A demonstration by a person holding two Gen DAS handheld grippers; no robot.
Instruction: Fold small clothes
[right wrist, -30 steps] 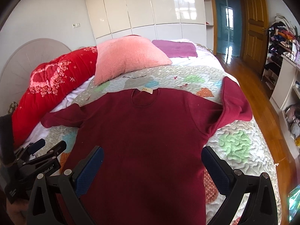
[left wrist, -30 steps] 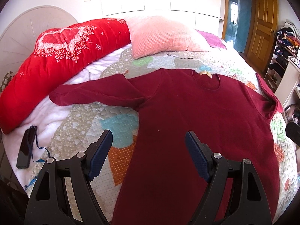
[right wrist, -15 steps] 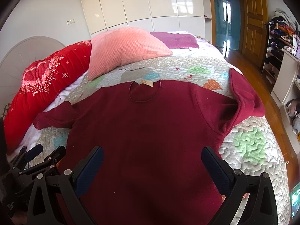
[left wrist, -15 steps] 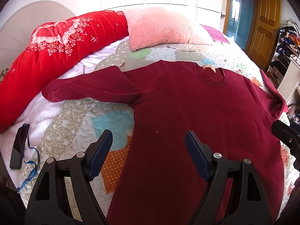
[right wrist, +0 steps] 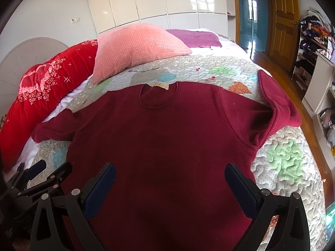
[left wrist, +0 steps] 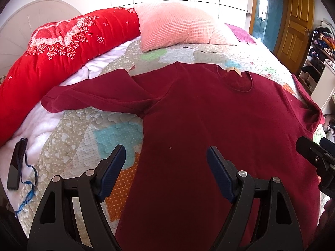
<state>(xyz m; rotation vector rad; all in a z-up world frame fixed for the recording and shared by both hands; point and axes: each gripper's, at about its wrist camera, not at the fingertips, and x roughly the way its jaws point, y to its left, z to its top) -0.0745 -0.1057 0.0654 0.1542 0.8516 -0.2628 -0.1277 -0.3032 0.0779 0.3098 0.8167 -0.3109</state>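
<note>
**Both grippers spread above the flat sweater**

The dark red sweater (left wrist: pixel 209 125) lies flat on the patchwork quilt (left wrist: pixel 88 138) of the bed, neckline and tan label toward the pillows, hem toward the cameras. In the left wrist view, 1 sleeve extends sideways across the quilt toward the red bolster (left wrist: pixel 62 46). In the right wrist view, the opposite sleeve (right wrist: pixel 274 104) is bent back on itself at the bed's edge, forming a raised fold.

The left gripper (left wrist: pixel 166 167) hangs above the lower body of the sweater. Its jaws stand wide apart and grip nothing; the left finger is over the quilt, the right finger over the fabric.

The right gripper (right wrist: pixel 170 185) hangs above the sweater's lower middle. Its jaws stand wide apart, both fingers over the fabric, nothing between them. Whether either gripper touches the cloth cannot be told.

Each gripper appears at the edge of the other's view.

A pink pillow (right wrist: pixel 138 46) rests against the red bolster at the head of the bed. A dark phone-like object with a blue cord (left wrist: pixel 15 165) lies on the white sheet, well apart from the sweater.
</note>
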